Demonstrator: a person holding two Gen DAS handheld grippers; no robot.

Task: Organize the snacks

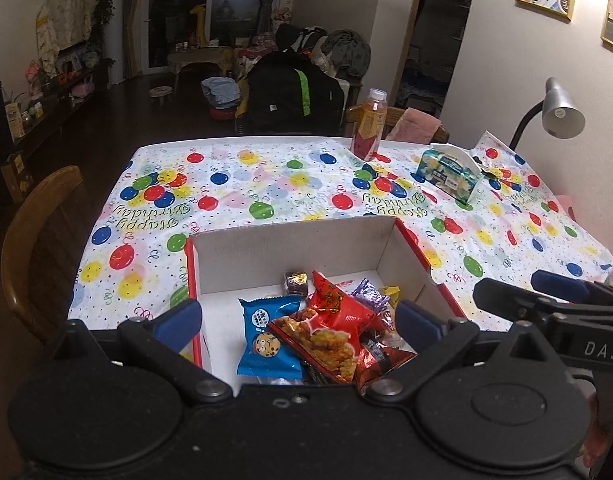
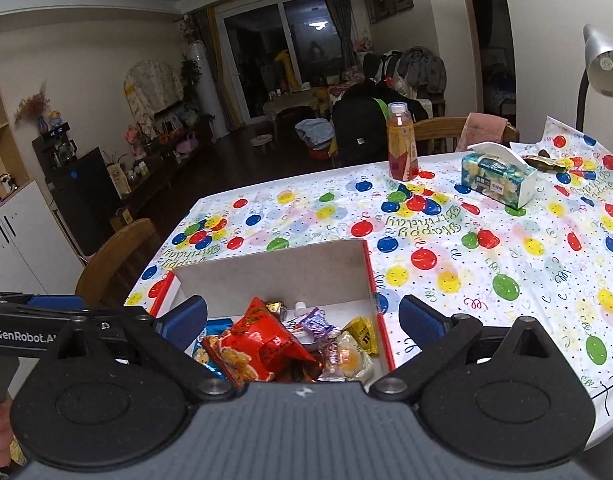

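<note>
Snacks in crinkly foil packets (image 1: 326,336) fill the red-edged cardboard box (image 1: 290,256): light, slippery, crushable; pinch sealed edges. Left gripper (image 1: 298,322) and right gripper (image 2: 302,320) both gape empty.

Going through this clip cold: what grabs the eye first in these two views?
The balloon-print birthday tablecloth covers the whole table and dominates both views. At its near edge sits an open red-rimmed box heaped with bright snack packets, a red one on top and a blue cookie packet at the left. Both grippers, left and right, hang open over it.
</note>
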